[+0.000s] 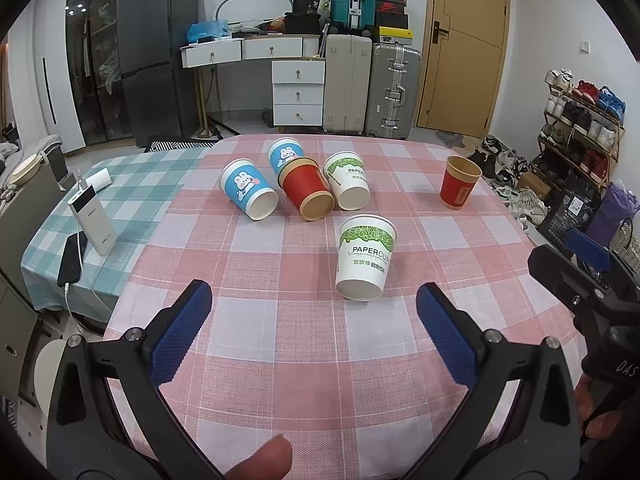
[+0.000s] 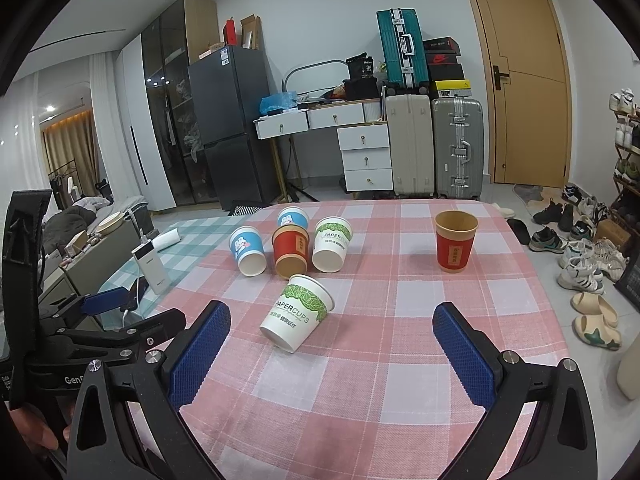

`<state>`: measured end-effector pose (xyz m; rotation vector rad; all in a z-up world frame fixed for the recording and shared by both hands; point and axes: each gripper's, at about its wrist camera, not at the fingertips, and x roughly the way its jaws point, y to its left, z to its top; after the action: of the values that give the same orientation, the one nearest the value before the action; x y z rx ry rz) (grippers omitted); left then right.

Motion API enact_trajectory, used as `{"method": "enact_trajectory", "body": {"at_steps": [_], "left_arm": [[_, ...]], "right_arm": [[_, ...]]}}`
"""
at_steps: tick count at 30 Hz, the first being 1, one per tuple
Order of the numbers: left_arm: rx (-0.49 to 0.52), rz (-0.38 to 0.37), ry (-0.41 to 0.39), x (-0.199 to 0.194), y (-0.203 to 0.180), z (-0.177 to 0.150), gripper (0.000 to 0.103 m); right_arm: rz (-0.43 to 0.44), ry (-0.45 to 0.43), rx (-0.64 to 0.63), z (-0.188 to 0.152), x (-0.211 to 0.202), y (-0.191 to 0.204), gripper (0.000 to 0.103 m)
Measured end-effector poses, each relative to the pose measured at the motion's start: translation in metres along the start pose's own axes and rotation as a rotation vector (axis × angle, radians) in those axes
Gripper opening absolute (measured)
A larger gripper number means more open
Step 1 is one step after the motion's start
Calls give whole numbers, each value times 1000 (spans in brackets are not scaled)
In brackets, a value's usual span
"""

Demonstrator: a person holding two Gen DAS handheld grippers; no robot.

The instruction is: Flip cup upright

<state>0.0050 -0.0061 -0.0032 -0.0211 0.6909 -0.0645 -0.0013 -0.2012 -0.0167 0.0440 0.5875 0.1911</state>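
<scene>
Several paper cups lie on their sides on the pink checked table. Closest to me is a white cup with a green leaf band. Behind it lie a blue rabbit cup, a red cup, a second white cup and a second blue cup. One red cup stands upright at the right. My left gripper is open, just short of the nearest white cup. My right gripper is open and holds nothing; that cup lies beside its left finger.
A lower surface with a teal checked cloth adjoins on the left, carrying a white power bank and a phone. Beyond the table stand suitcases and a drawer unit. Shoes cover the floor at the right.
</scene>
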Motion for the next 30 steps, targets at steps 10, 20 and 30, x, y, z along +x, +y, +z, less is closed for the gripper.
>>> {"method": "enact_trajectory", "body": {"at_steps": [10,20,30], "left_arm": [[5,3,10,3,-1,0,102],[17,22,-7,5,-1,0,102],[43,-6,49,44,-8,4,102]], "right_arm": [[21,3,8,-1,0,1,103],[39,15,29,-5,7,-4,103],[45,58,79,-18,34,-29,103]]}}
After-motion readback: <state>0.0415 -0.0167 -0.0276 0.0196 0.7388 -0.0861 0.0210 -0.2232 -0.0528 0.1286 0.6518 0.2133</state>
